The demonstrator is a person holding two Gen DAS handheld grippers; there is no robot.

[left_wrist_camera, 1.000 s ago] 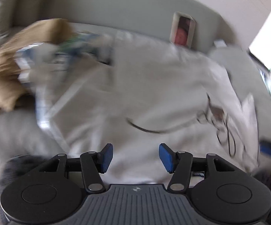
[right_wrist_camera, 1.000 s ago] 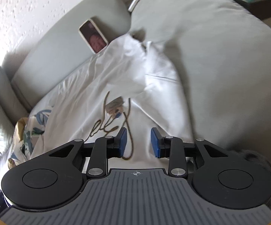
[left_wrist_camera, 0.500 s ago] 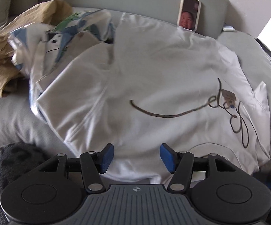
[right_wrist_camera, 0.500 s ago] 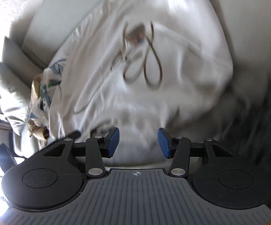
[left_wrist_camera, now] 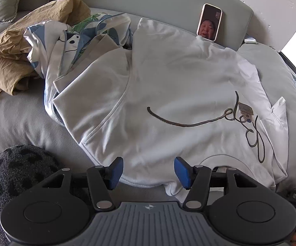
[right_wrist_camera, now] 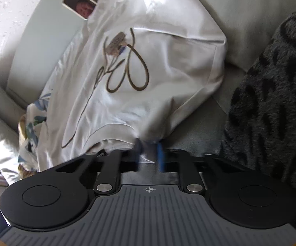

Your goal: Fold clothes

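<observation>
White sweatshirt (left_wrist_camera: 178,86) lies spread flat on the grey sofa seat (left_wrist_camera: 14,119), script lettering face up, small tag (left_wrist_camera: 245,110) on the lettering. Its top edge reaches the sofa back, where it touches a phone (left_wrist_camera: 209,22) propped upright against the backrest. Neck opening sits at the near edge of the seat.

Left claw (left_wrist_camera: 148,173): half open, nothing between the pads, hovering just over the sweatshirt's near edge beside the neckline. No contact visible.

Right claw (right_wrist_camera: 149,154): jaws have just been closing, now clamped on a bunched fold of the sweatshirt's near edge (right_wrist_camera: 148,135); white fabric shows between the blue pads. That part of the right wrist view is motion-blurred.

At the seat's far left corner: crumpled tan garment (left_wrist_camera: 14,47) with a blue-and-white printed garment (left_wrist_camera: 74,39) piled against it, the printed one partly tucked under the sweatshirt's left side. Dark spotted fleece (right_wrist_camera: 271,102) lies by the seat's near edge, apart from the sweatshirt.
</observation>
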